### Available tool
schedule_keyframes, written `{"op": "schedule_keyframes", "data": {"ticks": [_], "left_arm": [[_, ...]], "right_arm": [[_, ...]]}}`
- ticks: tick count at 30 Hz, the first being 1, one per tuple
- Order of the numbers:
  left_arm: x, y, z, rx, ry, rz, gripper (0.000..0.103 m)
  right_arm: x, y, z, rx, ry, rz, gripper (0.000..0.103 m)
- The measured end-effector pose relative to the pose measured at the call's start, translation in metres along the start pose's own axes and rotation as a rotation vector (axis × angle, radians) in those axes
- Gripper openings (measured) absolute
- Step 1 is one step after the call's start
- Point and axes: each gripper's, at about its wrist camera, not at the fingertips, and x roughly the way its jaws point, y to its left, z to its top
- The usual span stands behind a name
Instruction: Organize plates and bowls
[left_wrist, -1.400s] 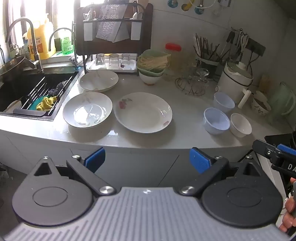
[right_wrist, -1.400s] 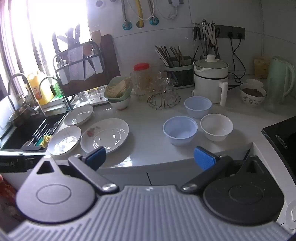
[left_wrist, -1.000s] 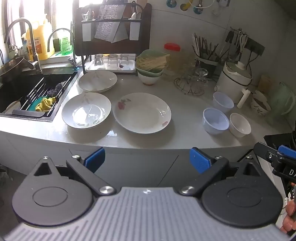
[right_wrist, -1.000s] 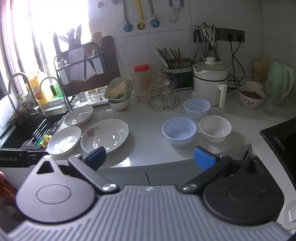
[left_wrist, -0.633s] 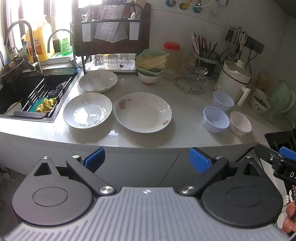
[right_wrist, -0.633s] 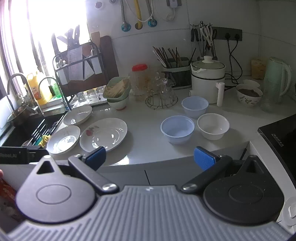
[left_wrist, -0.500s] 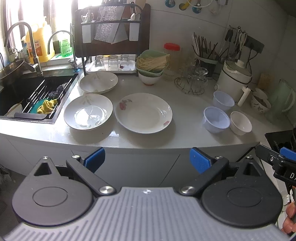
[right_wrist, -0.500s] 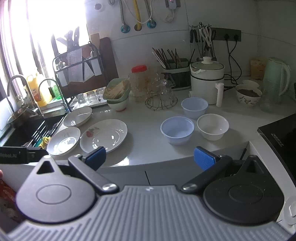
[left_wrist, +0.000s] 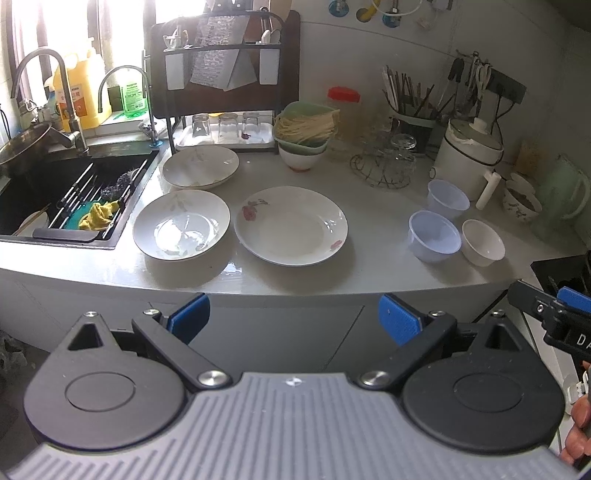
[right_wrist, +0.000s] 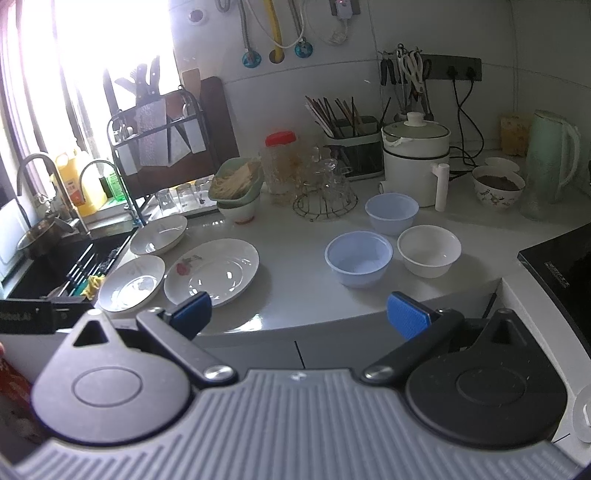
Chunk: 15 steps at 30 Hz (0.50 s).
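Counter (left_wrist: 369, 258): white, spans the view ahead of both tools; both are held off its front edge, touching nothing.

Sink (left_wrist: 55, 192): far left of the left gripper (left_wrist: 291, 321), with a rack and a yellow cloth inside.

Flower plate (left_wrist: 291, 225): straight ahead of the left gripper, flat on the counter; ahead-left of the right gripper (right_wrist: 299, 314).

Near deep plate (left_wrist: 181, 224): ahead-left of the left gripper, just beside the flower plate, rims close; contact not resolvable.

Far deep plate (left_wrist: 201, 167): beyond the near one, by the sink corner.

Blue bowl (right_wrist: 358, 257): straight ahead of the right gripper, upright. White bowl (right_wrist: 429, 250) just right of it. Second blue bowl (right_wrist: 392, 213) behind the two, in front of the cooker (right_wrist: 415, 162).

Left gripper: jaws spread wide, nothing between the blue pads (left_wrist: 186, 316).
Right gripper: same, wide, nothing held.
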Motion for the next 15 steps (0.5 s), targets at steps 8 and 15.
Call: {"op": "schedule_keyframes", "data": {"ticks": [8,15], "left_arm": [[0.0004,0.0023,0.0025,-0.009,0.002,0.002,0.1],[0.0025,-0.0034,0.0031,-0.002,0.006,-0.005,0.1]], "right_arm": [[0.0014,0.0051,-0.0002,-0.019,-0.006,0.004,0.103],[0.0001,0.0036,-0.0001,-0.018,-0.004,0.0,0.103]]}}
